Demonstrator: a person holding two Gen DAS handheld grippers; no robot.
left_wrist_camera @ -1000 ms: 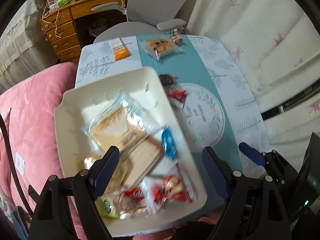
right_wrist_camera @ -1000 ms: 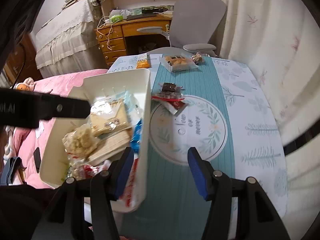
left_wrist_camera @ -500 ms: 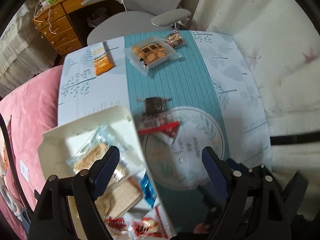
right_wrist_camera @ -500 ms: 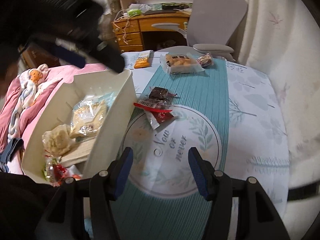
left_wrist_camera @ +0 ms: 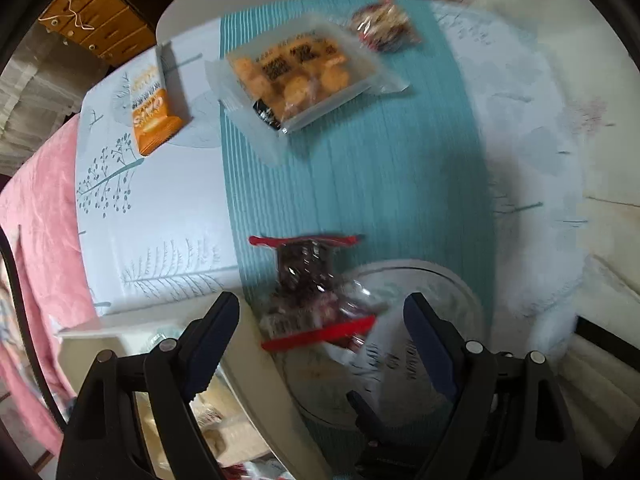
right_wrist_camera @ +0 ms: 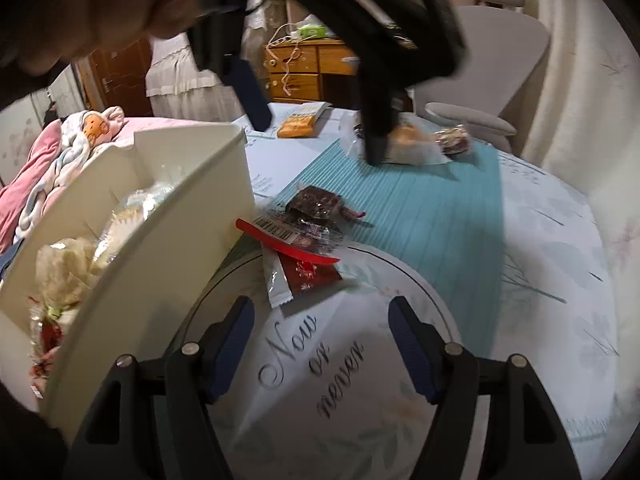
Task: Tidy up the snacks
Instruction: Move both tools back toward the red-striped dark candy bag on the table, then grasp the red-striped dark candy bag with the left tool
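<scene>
Loose snacks lie on the teal table runner [left_wrist_camera: 360, 184]: a dark packet [left_wrist_camera: 306, 266] atop red-edged wrappers [left_wrist_camera: 320, 332], a clear cookie bag [left_wrist_camera: 300, 80], an orange packet [left_wrist_camera: 154, 116] and a small dark red bag [left_wrist_camera: 384, 26]. My left gripper [left_wrist_camera: 320, 332] points straight down over the red-edged wrappers, open, jaws either side of them and not touching. My right gripper [right_wrist_camera: 322, 320] hovers over the round print, its jaws opening with nothing between them. The dark packet [right_wrist_camera: 316, 202] and a red-and-white packet [right_wrist_camera: 296, 276] lie just ahead. The white bin [right_wrist_camera: 160, 260] holds several snacks.
The left gripper's fingers [right_wrist_camera: 252, 92] hang across the top of the right wrist view. A grey chair [right_wrist_camera: 480, 60] and a wooden dresser [right_wrist_camera: 304, 64] stand beyond the table. Pink bedding [left_wrist_camera: 40, 208] lies left of it, and a curtain [right_wrist_camera: 580, 80] hangs on the right.
My left gripper has swung from above the bin to over the loose packets and come lower. My right gripper has moved forward and down, and its jaws have spread wider.
</scene>
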